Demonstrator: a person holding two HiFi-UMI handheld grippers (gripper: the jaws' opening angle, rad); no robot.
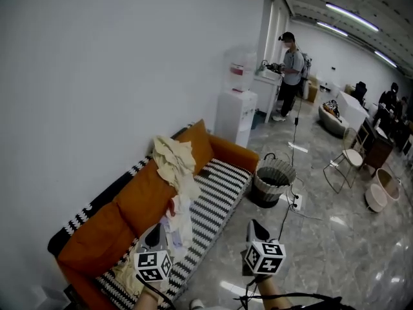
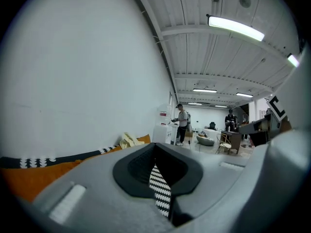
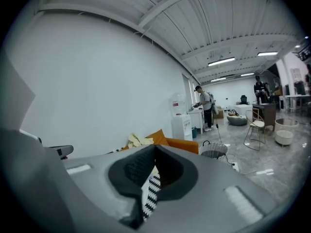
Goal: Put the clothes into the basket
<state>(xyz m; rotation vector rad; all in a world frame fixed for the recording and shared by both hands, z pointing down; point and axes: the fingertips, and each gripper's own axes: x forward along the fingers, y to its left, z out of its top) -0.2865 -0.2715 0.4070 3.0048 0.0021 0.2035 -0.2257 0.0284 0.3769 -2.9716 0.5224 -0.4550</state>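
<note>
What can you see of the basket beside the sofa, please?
The basket is round and looks woven: pale ribbed wall, dark base band, thin loop handles. It stands upright on the glossy floor by the far end of the orange sofa, a white power strip beside it. Its inside looks dark; no clothes show.

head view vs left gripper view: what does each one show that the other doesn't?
Head view only: the basket on the floor off the sofa's far end, and the power strip beside it. Left gripper view only: the left tool seen end-on, jaws together with nothing held. Both: the cream clothes draped over the orange sofa, the water dispenser and a standing person.
</note>
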